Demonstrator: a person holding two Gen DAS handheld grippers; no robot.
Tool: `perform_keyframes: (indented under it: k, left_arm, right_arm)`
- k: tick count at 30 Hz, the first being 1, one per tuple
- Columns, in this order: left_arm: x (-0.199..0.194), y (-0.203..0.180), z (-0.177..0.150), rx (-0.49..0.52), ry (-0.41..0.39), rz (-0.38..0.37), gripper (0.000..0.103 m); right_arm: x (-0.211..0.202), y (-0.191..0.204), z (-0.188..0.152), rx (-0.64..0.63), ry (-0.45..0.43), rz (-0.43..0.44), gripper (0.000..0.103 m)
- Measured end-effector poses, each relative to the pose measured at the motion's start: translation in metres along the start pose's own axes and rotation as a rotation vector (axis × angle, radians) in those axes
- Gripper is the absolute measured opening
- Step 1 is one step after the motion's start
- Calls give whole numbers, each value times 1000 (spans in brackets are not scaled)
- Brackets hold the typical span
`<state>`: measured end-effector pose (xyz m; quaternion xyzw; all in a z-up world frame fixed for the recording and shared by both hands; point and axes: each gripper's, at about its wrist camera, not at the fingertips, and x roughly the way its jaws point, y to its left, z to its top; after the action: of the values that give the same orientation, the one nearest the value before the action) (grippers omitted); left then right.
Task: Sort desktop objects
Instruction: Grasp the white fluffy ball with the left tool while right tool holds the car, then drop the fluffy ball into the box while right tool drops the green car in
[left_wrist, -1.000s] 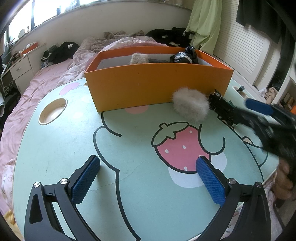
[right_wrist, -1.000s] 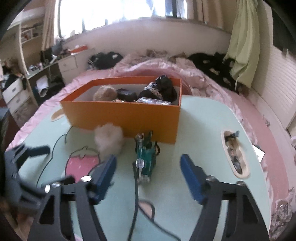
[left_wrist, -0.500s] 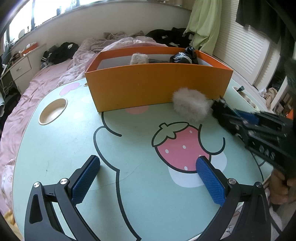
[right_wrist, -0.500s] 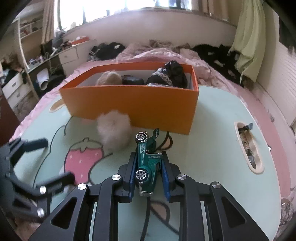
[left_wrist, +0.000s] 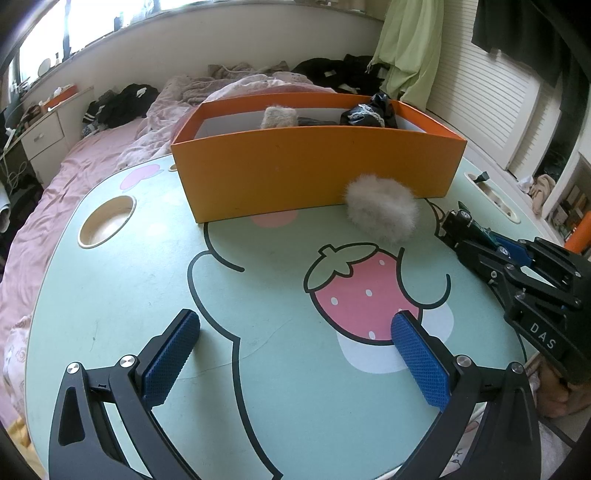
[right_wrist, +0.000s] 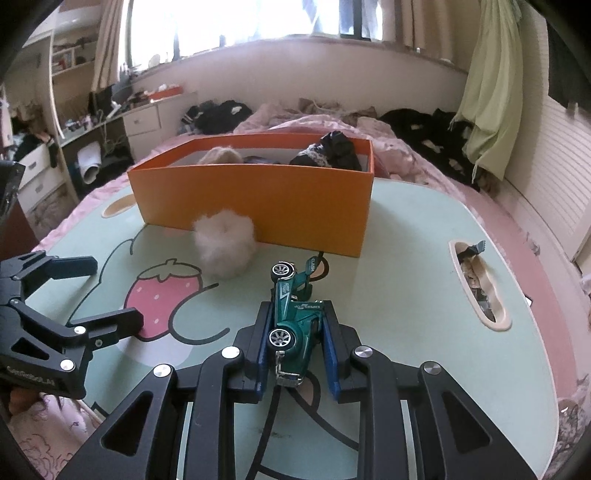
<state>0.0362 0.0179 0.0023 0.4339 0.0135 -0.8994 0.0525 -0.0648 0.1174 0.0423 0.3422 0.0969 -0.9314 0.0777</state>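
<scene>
On a mint-green table printed with a strawberry cartoon and set over a pink bed, a green toy car is seen clamped by its flanks between the blue pads of the right tongs, which are closed almost fully on it. The car is gripped across its narrow body, rear end nearest the camera and nose aimed toward the orange box just ahead, a hold judged to leave it ready to be lifted over the near wall. Whether its wheels rest on the table cannot be told. The box stands near the far edge of the table and already holds a tan fluffy item and a dark bundle of fabric, which suggests it is the collecting place for the sort. A white fluffy ball is left on the table just before the box's front wall and just beside the car, apparently the last loose piece. The left tongs are held wide apart and empty above the strawberry print, well clear of the ball, in what is judged a waiting posture. A round cup recess is cut into the table at one side, and a long slot holding small oddments at the other.
</scene>
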Motion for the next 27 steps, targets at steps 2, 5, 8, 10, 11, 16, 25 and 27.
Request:
perform_keyframes:
  k: [2,5,8,10,11,16,25,27]
  left_arm:
    - [0,0,0,0,1,0,103]
    - [0,0,1,1,2,0,103]
    - [0,1,2,1,11,-7,103]
    - [-2,0,6,0,2,-24,103]
    - [-4,-1,9,1,-9,-29,103]
    - [-8,-15,38,20,-67,-62,101]
    - [42,-50,73,74,17,-120,38]
    - [42,-47,71,59,11,-158,39]
  right_arm:
    - [0,1,0,-3,-2,-3,24]
    - [0,2,0,1,-2,1,24]
    - [0,2,0,2,-3,3,24]
    - [0,2,0,3,-3,3,24]
    - [0,2,0,5,-4,7,24]
    - [-1,-2,0,12,-8,16,24]
    - [-2,-4,0,19,-11,26,24]
    - [-2,-4,0,19,-10,25,24]
